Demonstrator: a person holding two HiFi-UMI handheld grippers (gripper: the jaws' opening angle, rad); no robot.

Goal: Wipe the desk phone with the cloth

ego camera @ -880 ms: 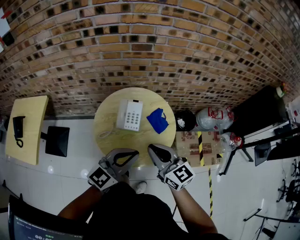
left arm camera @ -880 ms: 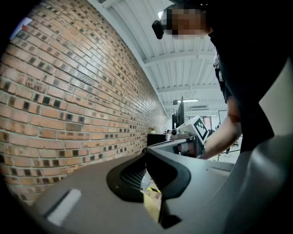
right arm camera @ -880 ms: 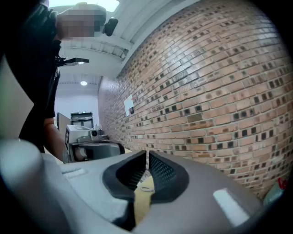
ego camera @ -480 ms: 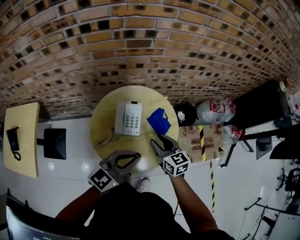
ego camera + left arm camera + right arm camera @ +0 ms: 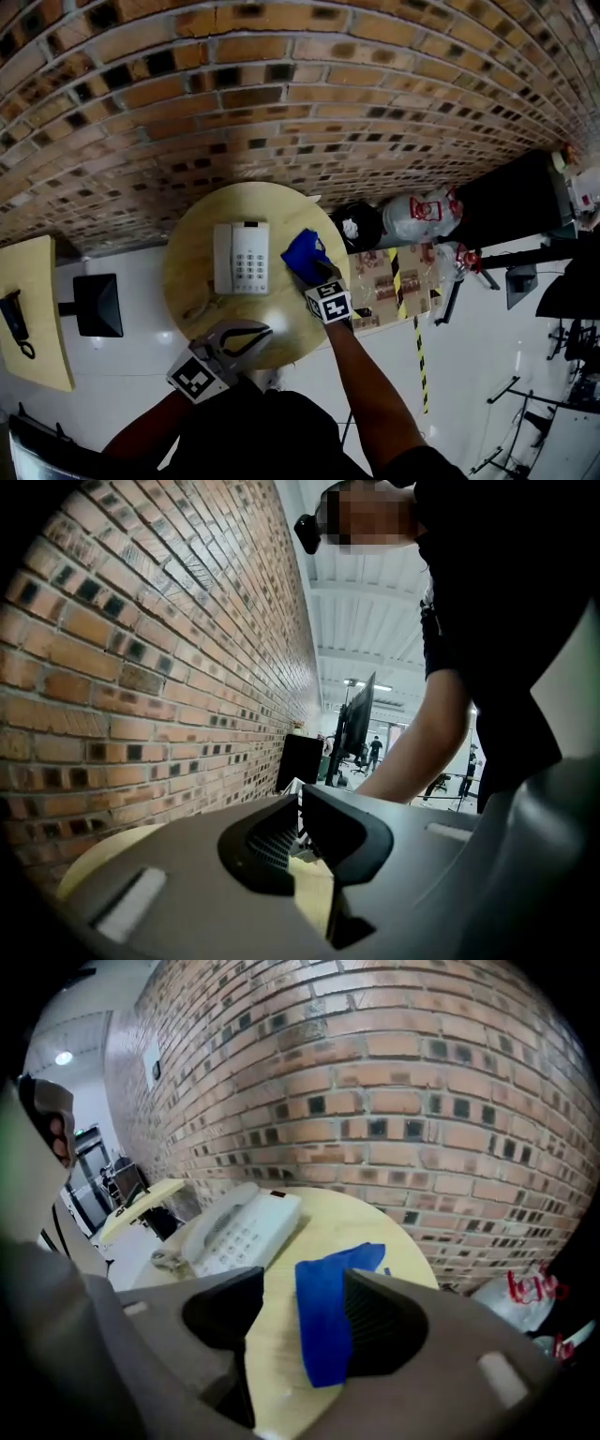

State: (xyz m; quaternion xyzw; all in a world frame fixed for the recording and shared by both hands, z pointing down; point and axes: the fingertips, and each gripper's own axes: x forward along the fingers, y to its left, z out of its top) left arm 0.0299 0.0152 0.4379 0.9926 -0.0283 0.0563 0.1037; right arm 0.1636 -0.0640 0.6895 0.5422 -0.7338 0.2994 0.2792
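Head view: a person (image 5: 253,436) is standing at a round table (image 5: 192,281) before a brick wall (image 5: 281,103), holding a gripper in each hand. A white phone (image 5: 240,258) is sitting near the table's middle, handset on its cradle. A blue cloth (image 5: 302,251) is lying just beside it, toward the right edge. The right gripper (image 5: 308,271) is reaching down over the cloth. Right gripper view: its jaws are standing wide apart, straddling the cloth's near end, which is lying flat close against the right-hand pad; the pads are not clamping it. The left gripper (image 5: 265,335) is hovering over the table's near edge, apart from the phone. Left gripper view: its jaws are resting together, tips meeting, empty.
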